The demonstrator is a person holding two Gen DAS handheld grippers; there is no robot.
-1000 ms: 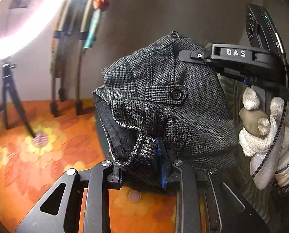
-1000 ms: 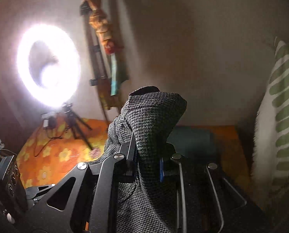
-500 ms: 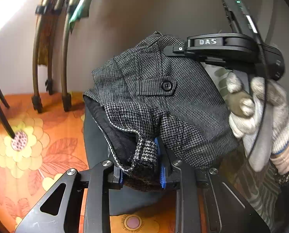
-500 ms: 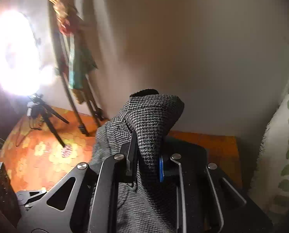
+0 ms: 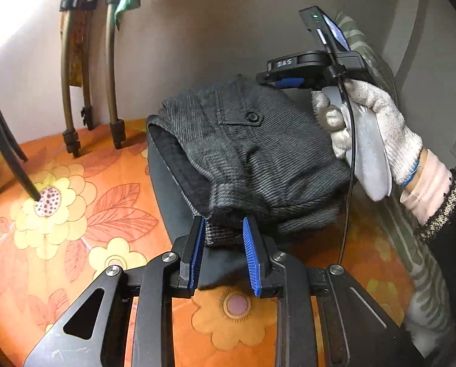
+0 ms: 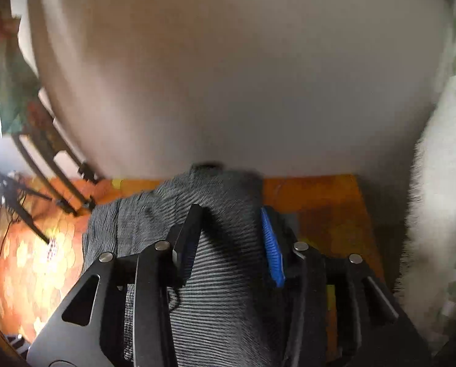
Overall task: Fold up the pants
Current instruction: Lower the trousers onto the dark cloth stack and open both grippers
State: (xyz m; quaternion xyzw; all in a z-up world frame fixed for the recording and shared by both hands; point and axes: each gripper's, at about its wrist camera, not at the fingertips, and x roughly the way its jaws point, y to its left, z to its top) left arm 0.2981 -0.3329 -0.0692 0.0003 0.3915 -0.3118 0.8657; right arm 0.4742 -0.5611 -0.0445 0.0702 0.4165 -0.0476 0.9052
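Both grippers' jaws apart, pants (image 5: 258,156) betw.

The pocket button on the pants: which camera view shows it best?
The left wrist view: the button sits sharp on the pocket flap of the pants. The right wrist view shows only blurred pants fabric, no button.

Only legible marking: "DAS", white letters on the black body of the right gripper (image 5: 289,75), far right
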